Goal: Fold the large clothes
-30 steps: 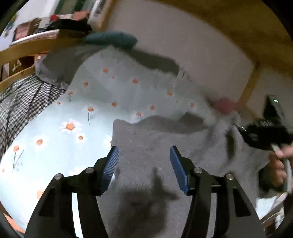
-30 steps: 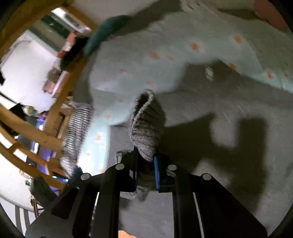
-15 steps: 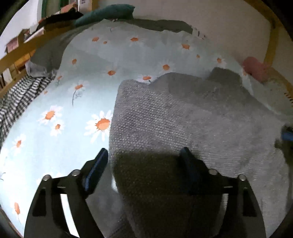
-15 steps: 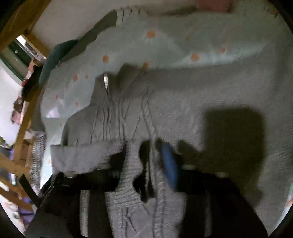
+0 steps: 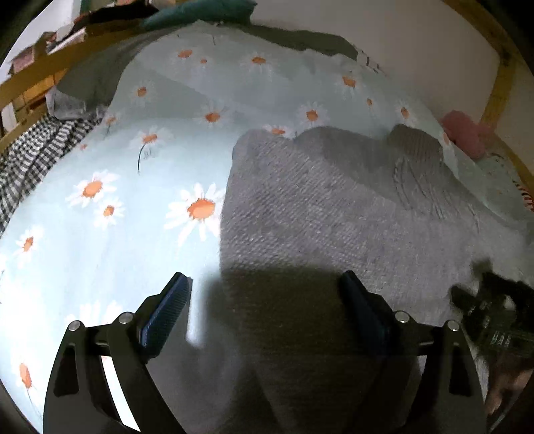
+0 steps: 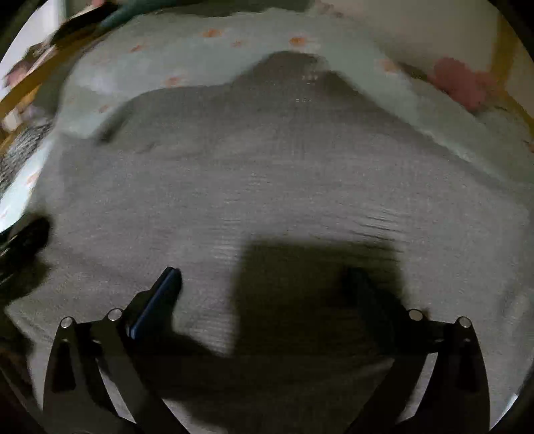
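Note:
A large grey knitted sweater [image 5: 333, 213] lies spread on a bed with a pale blue daisy-print cover [image 5: 110, 200]. My left gripper [image 5: 265, 293] hovers over the sweater's left edge, jaws still opening, one pad over the cover and one over the knit, gripping nothing. In the right wrist view the same sweater [image 6: 283, 173] fills the frame. My right gripper [image 6: 263, 283] hangs low over it with its jaws opening wide and nothing pinched between them. The right gripper's body [image 5: 490, 320] shows at the lower right of the left wrist view.
A wooden bed rail [image 5: 50, 70] runs along the left. A black-and-white checked cloth [image 5: 30, 157] and a dark grey cloth [image 5: 93, 76] lie by it. A teal cushion [image 5: 200, 11] sits at the head, a pink item [image 5: 464, 133] at the right against the wall.
My right gripper let go of the sweater's ribbed part, opened wide and dropped toward the knit. My left gripper opened wider and sank closer to the sweater's left edge.

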{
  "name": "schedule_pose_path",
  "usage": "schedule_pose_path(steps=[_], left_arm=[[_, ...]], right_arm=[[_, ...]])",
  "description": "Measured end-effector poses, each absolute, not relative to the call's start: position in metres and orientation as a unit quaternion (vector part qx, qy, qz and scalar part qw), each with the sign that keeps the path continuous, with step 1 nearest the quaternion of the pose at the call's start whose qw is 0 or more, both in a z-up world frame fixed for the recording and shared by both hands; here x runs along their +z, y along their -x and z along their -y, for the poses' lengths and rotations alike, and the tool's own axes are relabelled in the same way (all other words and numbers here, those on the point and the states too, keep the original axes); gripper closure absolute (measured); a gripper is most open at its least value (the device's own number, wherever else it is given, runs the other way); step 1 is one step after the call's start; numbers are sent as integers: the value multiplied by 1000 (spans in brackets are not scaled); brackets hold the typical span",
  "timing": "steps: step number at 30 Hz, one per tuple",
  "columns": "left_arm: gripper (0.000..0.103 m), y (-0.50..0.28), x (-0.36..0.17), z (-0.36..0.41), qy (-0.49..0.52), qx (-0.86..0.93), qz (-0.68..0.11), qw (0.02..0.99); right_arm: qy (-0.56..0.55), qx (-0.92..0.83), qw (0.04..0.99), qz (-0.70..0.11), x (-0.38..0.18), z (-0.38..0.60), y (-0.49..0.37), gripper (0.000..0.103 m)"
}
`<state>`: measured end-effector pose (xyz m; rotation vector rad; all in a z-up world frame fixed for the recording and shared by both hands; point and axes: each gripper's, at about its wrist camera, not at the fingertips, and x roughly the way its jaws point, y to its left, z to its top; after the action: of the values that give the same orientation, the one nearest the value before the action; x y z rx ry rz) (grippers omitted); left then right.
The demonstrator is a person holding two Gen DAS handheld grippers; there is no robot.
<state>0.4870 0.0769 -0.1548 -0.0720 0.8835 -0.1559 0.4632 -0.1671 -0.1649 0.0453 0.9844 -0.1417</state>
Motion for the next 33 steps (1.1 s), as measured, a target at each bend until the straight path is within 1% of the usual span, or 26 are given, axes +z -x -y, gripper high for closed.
schedule_pose_path(steps=[3, 4, 5, 6, 7, 9, 11, 12, 13, 14, 16, 18, 21, 22, 23, 24, 25, 29, 31, 33], left_arm=[[12, -484, -150, -79, 49, -81, -429, 898], [13, -476, -136, -78, 59, -81, -409, 907], [14, -469, -125, -76, 62, -80, -386, 917], [14, -457, -105, -70, 60, -78, -344, 934], [12, -451, -91, -62, 48, -76, -315, 945], [6, -450, -80, -39, 10, -69, -292, 954], [5, -467, -96, -8, -47, -66, -332, 940], [5, -483, -121, 8, -75, -67, -376, 921], [5, -494, -145, 15, -89, -63, -408, 907], [5, -501, -165, 17, -99, -56, -429, 896], [5, -498, -163, 5, -59, -59, -406, 910], [5, -505, -167, 2, -47, -63, -420, 904], [5, -505, -168, 5, -55, -57, -416, 906], [5, -504, -169, 6, -57, -56, -414, 907], [5, -504, -169, 6, -56, -56, -413, 907], [5, -504, -170, 4, -55, -58, -413, 907], [5, -505, -171, 4, -55, -60, -412, 907], [5, -505, -170, 2, -60, -62, -413, 907], [5, -503, -169, 5, -70, -56, -411, 907], [5, -502, -168, 6, -74, -53, -407, 909]], right_arm=[[-76, -76, 876, -469, -164, 199, -458, 4], [-95, -74, 878, -464, -161, 205, -454, 4], [-94, -78, 885, -450, -152, 203, -447, 4], [-85, -75, 894, -434, -143, 195, -441, 4], [-66, -63, 906, -412, -132, 181, -434, 4], [-26, -45, 914, -401, -126, 151, -432, 4], [29, -50, 898, -437, -151, 133, -438, 4], [40, -56, 891, -449, -168, 131, -437, 4], [15, -54, 903, -427, -169, 142, -428, 4], [-8, -47, 899, -436, -168, 154, -427, 4], [-13, -47, 895, -444, -163, 162, -422, 4], [-18, -52, 891, -451, -154, 166, -418, 4], [-7, -43, 909, -414, -133, 146, -414, 4], [19, -49, 903, -427, -139, 141, -420, 4], [38, -57, 886, -458, -154, 140, -428, 4], [23, -45, 883, -466, -166, 147, -430, 4], [-4, -36, 891, -453, -165, 151, -422, 4], [-8, -65, 891, -449, -158, 182, -398, 4], [-70, -31, 892, -446, -162, 203, -391, 4], [-85, -11, 902, -424, -160, 210, -378, 4]])
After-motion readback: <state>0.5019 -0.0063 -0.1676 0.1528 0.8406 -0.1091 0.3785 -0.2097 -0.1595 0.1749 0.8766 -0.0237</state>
